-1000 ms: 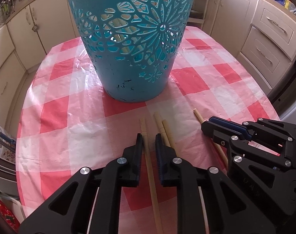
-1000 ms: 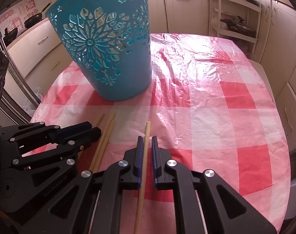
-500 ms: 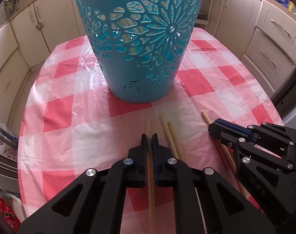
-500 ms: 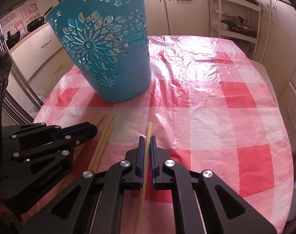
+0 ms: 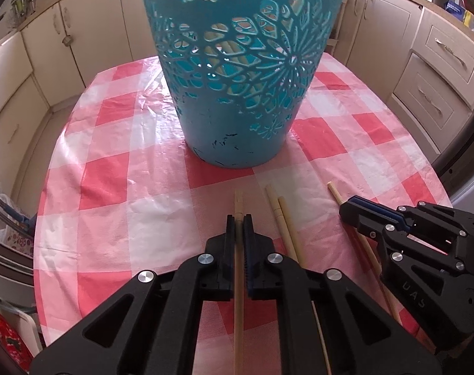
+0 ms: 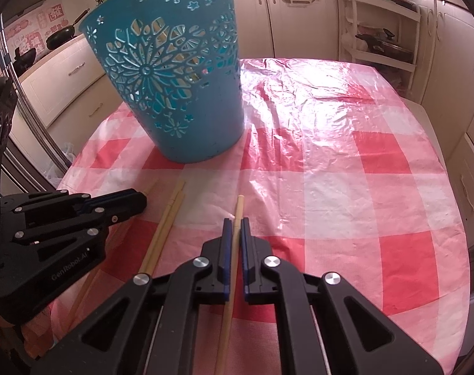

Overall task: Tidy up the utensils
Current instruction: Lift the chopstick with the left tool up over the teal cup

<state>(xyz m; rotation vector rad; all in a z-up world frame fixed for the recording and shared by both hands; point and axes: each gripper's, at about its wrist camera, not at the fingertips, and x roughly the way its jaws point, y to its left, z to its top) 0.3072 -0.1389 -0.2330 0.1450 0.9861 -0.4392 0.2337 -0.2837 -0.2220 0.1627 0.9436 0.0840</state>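
Cream kitchen cabinets ring a round tabletop covered with a glossy red-and-white checked cloth; toward its far side stands a teal basket with flower-shaped cut-outs, upright, and pale sticks show through the openings.

Four wooden chopsticks lie on the near part of the cloth, all pointing roughly toward the basket. The left gripper has its jaws pressed together on the leftmost chopstick — the stick runs straight between the pads and its far end pokes out beyond the fingertips; whether it is raised off the cloth I cannot tell. Just to its right a pair of chopsticks rests side by side, touching each other, free of either gripper.

The right gripper is likewise clamped on the rightmost chopstick, which passes between its blue-edged pads with the tip sticking out ahead; in the left wrist view that same gripper sits at the right, tilted down over its stick.

Both grippers are side by side, near each other but apart, with the loose pair between them. Beyond the basket the cloth is crinkled and catches a bright glare; a white shelf rack with a dark pan stands against the cabinets at the back.
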